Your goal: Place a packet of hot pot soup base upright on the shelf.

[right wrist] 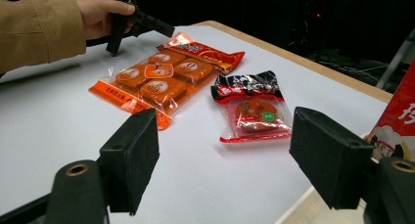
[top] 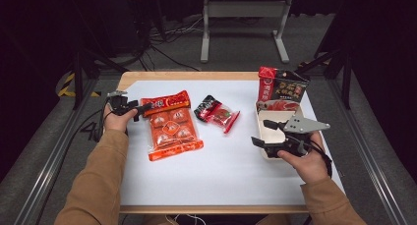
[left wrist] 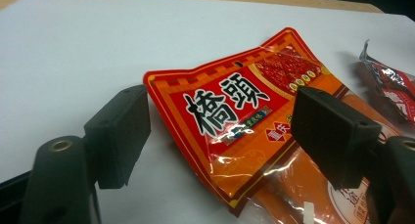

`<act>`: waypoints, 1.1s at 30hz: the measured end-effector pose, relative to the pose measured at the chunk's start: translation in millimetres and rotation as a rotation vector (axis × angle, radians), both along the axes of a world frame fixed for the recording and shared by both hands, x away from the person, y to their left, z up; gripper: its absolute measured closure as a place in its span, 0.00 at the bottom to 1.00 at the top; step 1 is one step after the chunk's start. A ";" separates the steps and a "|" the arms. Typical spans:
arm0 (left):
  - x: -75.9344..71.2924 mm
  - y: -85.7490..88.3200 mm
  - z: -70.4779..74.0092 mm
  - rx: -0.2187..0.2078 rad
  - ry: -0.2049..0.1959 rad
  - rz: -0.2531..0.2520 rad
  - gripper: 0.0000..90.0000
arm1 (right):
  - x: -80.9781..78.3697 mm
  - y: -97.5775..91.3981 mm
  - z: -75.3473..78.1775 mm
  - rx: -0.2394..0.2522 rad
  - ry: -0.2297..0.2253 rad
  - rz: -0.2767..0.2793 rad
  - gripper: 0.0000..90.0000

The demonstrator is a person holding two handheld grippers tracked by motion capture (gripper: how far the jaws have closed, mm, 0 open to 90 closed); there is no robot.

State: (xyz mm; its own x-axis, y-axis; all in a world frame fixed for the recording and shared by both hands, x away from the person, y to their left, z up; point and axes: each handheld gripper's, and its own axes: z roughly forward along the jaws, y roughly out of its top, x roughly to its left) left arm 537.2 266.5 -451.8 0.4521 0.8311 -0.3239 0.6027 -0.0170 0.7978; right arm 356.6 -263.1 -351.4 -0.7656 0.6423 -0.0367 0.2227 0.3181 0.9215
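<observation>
A large orange pack of four round cakes point(top: 172, 129) lies flat left of centre on the white table cover. My left gripper point(top: 146, 107) is at its top left corner and stands open. In the left gripper view, the pack's red header point(left wrist: 230, 111) lies between the two spread jaws of the left gripper point(left wrist: 222, 123), and neither pad touches it. A small red and black snack pack point(top: 218, 113) lies in the middle. My right gripper point(top: 263, 132) is open and empty by the white tray point(top: 264, 149). Its own view looks past the spread jaws of the right gripper point(right wrist: 230, 150) at the small pack point(right wrist: 252, 111).
A red and black pouch point(top: 282, 86) stands at the tray's far end, and another red pack point(top: 280, 105) lies inside the tray. The table's wooden edge point(top: 192, 75) runs along the back. Cables and a metal stand point(top: 243, 23) are on the floor beyond.
</observation>
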 end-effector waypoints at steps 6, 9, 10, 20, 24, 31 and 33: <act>2.0 -1.2 -4.9 -0.017 0.050 0.002 0.27 | -0.1 0.9 -0.5 -0.001 0.001 0.003 0.30; 3.0 -4.6 -6.4 0.003 0.070 0.003 0.27 | 0.1 0.6 -0.4 0.001 -0.008 -0.001 0.30; 3.0 -5.7 -6.7 -0.014 0.082 0.002 0.26 | 0.1 0.5 -0.3 0.003 -0.009 -0.001 0.30; 5.6 -7.3 -7.8 -0.001 0.114 -0.004 0.29 | 0.3 0.9 -1.0 0.006 -0.012 0.000 0.31; 5.9 -6.0 -8.2 -0.019 0.119 -0.002 0.29 | 1.3 0.6 -1.6 0.006 -0.012 -0.001 0.31; 6.8 -6.0 -9.0 -0.055 0.126 -0.019 0.31 | 2.9 1.8 -2.6 0.006 -0.009 0.003 0.31; 7.2 -7.0 -9.4 -0.070 0.131 -0.018 0.32 | 3.3 2.1 -3.2 0.006 -0.007 0.003 0.31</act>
